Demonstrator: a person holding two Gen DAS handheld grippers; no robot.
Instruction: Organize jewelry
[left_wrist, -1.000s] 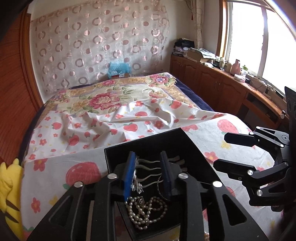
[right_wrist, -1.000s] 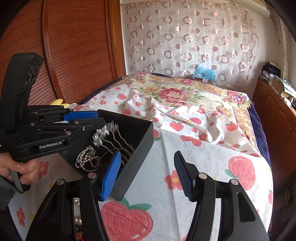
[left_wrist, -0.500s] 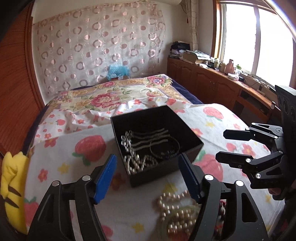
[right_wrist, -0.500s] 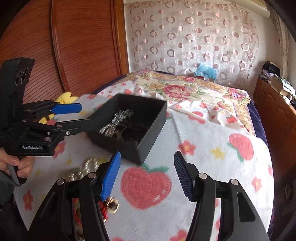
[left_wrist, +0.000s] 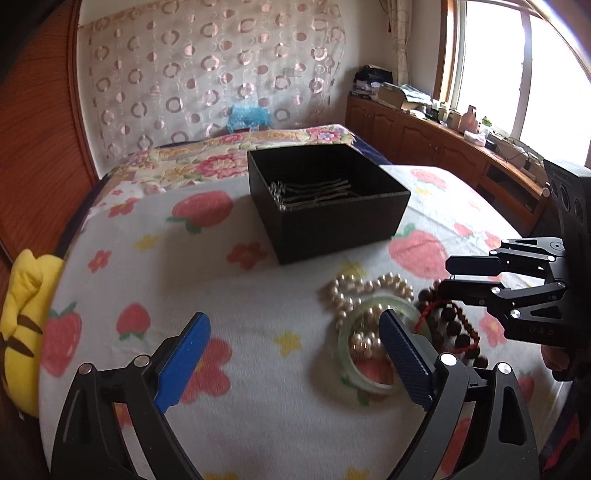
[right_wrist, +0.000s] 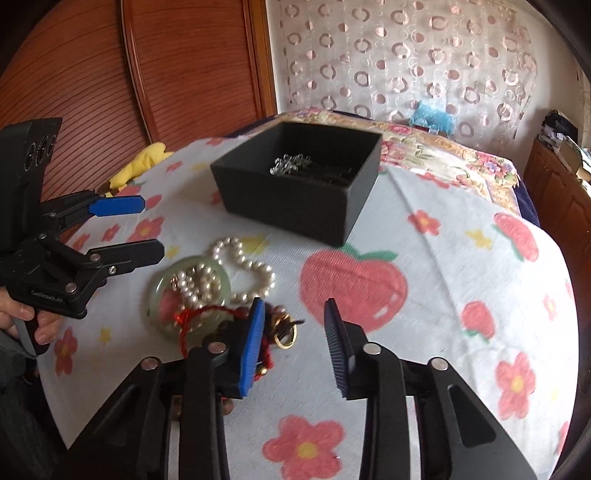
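Black box (left_wrist: 328, 199) sits at upper centre to receive loose pearls (right_wrist: 236, 269); left gripper (left_wrist: 291, 365) and right gripper (right_wrist: 293, 347) hover spread, empty.

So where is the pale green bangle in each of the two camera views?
Left wrist: green bangle lower right, beside the near right finger, pearls across it.
Right wrist: lower left, left of the blue finger pad.
Shared landmark: the black box lies beyond it in both.

Two low wrist views, facing bedhead, sharing black box (left_wrist: 328, 206)
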